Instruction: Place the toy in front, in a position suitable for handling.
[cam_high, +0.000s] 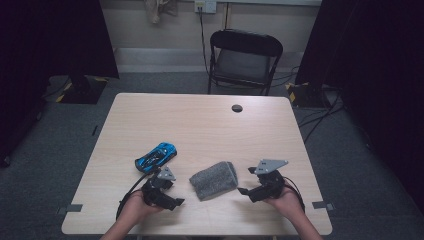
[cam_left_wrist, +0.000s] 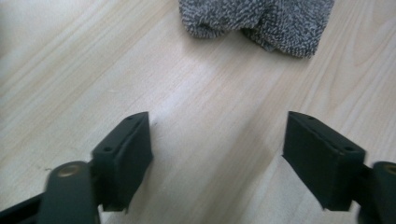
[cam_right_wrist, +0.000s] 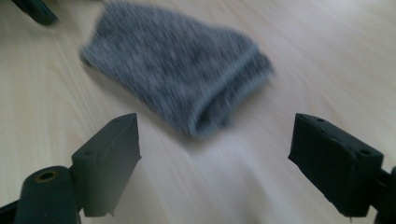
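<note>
A folded grey towel (cam_high: 214, 179) lies on the wooden table (cam_high: 200, 125) between my two grippers. The left gripper (cam_high: 176, 202) rests near the table's front edge, to the towel's left, with its jaws wide apart and nothing between them. In the left gripper view the towel (cam_left_wrist: 261, 21) lies ahead of the open gripper (cam_left_wrist: 217, 156). The right gripper (cam_high: 244, 190) sits to the towel's right and is open too. The right gripper view shows the blurred towel (cam_right_wrist: 182, 79) just beyond its own spread jaws (cam_right_wrist: 215, 161). A blue toy car (cam_high: 156, 156) stands just behind the left gripper.
A small dark round cap (cam_high: 237, 108) sits near the table's far edge. A black folding chair (cam_high: 243, 60) stands on the floor behind the table. Dark curtains and cables flank the room at both sides.
</note>
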